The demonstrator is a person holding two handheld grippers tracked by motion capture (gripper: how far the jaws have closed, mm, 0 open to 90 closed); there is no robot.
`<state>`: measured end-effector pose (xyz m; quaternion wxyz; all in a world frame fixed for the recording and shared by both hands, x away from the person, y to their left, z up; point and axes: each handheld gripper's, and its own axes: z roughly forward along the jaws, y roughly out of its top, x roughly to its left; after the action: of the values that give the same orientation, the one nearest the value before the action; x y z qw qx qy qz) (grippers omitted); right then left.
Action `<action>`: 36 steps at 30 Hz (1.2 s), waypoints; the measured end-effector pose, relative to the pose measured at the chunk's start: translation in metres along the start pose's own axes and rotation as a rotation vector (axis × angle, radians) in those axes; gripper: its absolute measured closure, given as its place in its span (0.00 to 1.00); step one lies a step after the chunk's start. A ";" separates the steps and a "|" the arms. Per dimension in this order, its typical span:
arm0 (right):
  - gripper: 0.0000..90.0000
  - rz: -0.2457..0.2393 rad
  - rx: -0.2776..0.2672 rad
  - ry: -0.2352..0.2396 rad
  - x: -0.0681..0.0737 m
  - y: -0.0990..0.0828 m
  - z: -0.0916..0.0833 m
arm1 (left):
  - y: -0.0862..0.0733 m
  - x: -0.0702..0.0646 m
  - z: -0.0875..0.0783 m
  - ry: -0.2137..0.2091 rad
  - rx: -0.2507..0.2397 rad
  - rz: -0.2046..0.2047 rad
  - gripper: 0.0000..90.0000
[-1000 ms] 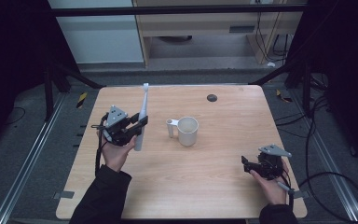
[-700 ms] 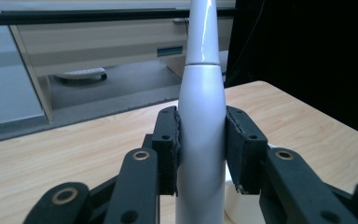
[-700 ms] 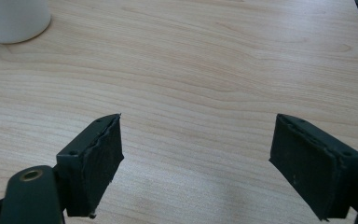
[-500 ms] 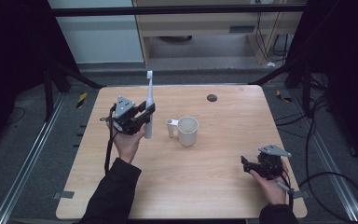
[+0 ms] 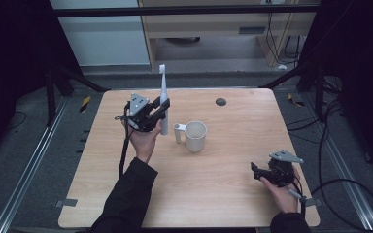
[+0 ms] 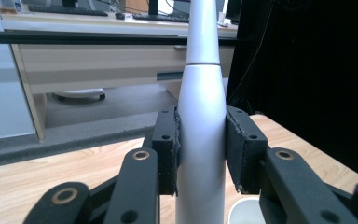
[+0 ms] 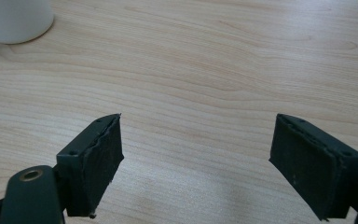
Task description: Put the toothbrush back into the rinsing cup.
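- One white mug point(image 5: 195, 136) stands on the wooden table point(image 5: 233, 184); it is the landmark here, with its handle turned toward the person's left side.
- One white electric toothbrush point(image 5: 163, 99), two grippers, and one small dark disc point(image 5: 220, 101) on the table beyond the mug.
- The left gripper point(image 5: 159, 111) is raised just to the left of the mug, its jaws clamped on the toothbrush's body; in the left gripper view both pads point(image 6: 168, 149) press its sides.
- The toothbrush stands upright, head up, its lower end hanging just beside the mug's handle; the mug's rim point(image 6: 249, 210) shows below the jaws.
- The right gripper point(image 5: 255, 172) rests low, well apart from the mug toward the near right corner, jaws spread wide over bare wood, holding nothing.
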<state>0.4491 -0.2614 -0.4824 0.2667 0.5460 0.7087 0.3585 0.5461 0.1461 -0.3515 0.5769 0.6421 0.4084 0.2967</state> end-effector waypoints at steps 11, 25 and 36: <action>0.19 0.001 -0.001 0.002 -0.001 0.000 0.000 | 0.006 -0.013 0.013 -0.016 -0.041 -0.009 0.74; 0.19 0.013 -0.006 0.008 -0.001 0.000 0.000 | 0.007 -0.035 0.031 -0.059 -0.052 0.008 0.74; 0.19 0.013 -0.010 0.011 -0.002 -0.001 0.000 | 0.005 -0.048 0.045 -0.100 -0.060 -0.004 0.74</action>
<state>0.4492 -0.2631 -0.4830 0.2631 0.5475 0.7047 0.3666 0.5616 0.0818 -0.3494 0.6162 0.6377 0.3714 0.2752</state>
